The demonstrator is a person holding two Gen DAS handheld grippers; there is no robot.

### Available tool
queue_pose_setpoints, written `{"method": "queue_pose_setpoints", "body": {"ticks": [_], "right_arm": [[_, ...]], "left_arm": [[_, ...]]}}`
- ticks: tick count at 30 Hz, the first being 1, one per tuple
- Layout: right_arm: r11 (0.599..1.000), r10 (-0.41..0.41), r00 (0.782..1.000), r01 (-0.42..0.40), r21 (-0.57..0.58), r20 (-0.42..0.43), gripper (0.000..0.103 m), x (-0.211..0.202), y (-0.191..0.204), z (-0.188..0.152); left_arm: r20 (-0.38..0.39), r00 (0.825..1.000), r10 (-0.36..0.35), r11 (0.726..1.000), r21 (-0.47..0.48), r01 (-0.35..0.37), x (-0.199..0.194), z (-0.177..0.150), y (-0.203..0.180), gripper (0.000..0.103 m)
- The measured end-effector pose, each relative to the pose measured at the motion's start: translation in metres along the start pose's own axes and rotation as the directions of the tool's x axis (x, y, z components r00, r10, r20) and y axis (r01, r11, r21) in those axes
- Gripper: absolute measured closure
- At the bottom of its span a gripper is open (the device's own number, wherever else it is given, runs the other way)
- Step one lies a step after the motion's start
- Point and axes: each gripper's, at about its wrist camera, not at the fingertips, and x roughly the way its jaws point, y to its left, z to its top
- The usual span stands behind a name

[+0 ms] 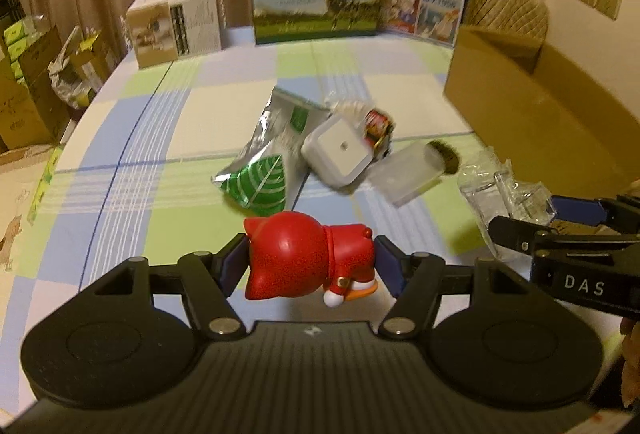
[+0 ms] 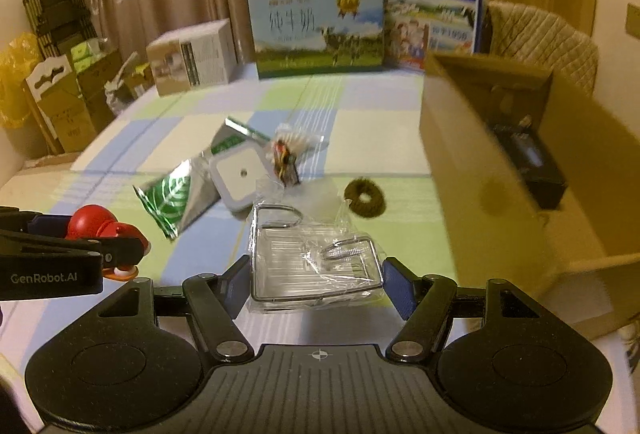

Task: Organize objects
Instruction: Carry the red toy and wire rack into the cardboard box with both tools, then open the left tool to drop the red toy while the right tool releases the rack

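Blur smears the pile mid-surface (image 2: 360, 106); brown box (image 2: 500, 170) contents too dark to read. Your left gripper (image 1: 312, 260) jaws clamp one red figurine (image 1: 304, 254), lifted clear. Your right gripper (image 2: 316, 280) jaws pinch one clear wrapped tray (image 2: 312, 266). Behind: one foil pouch (image 2: 176, 194), one white square (image 2: 242, 176), one brown ring (image 2: 365, 197), three cartons

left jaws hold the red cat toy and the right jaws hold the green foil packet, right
Not quite. The left gripper does hold the red cat toy, but the right gripper holds a clear plastic-wrapped tray, as the right wrist view shows. The green foil packet lies on the table.
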Motion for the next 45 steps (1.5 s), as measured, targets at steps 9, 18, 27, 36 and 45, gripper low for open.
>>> {"method": "queue_pose_setpoints", "body": {"ticks": [9, 18, 27, 36, 45], "right_arm": [[0.998, -0.048, 0.996, 0.046, 0.030, 0.071, 0.037, -0.063, -0.017, 0.016], [0.985, -0.158, 0.984, 0.151, 0.085, 0.084, 0.037, -0.106, -0.080, 0.030], [0.968, -0.230, 0.970, 0.219, 0.122, 0.077, 0.037, -0.125, -0.145, 0.036], [0.963, -0.238, 0.970, 0.229, 0.142, 0.046, 0.037, -0.113, -0.179, 0.040], [0.954, -0.248, 0.968, 0.238, 0.184, 0.033, 0.037, -0.094, -0.211, 0.045]], "left_arm": [[0.073, 0.994, -0.079, 0.996, 0.032, 0.077, -0.051, 0.020, -0.034, 0.040], [0.097, 0.975, -0.201, 0.978, 0.084, 0.193, -0.068, 0.044, -0.093, 0.040], [0.104, 0.948, -0.299, 0.949, 0.137, 0.285, -0.066, 0.070, -0.155, 0.040], [0.064, 0.934, -0.352, 0.922, 0.192, 0.335, -0.043, 0.089, -0.203, 0.040], [0.025, 0.929, -0.370, 0.909, 0.216, 0.356, -0.014, 0.101, -0.229, 0.040]]}}
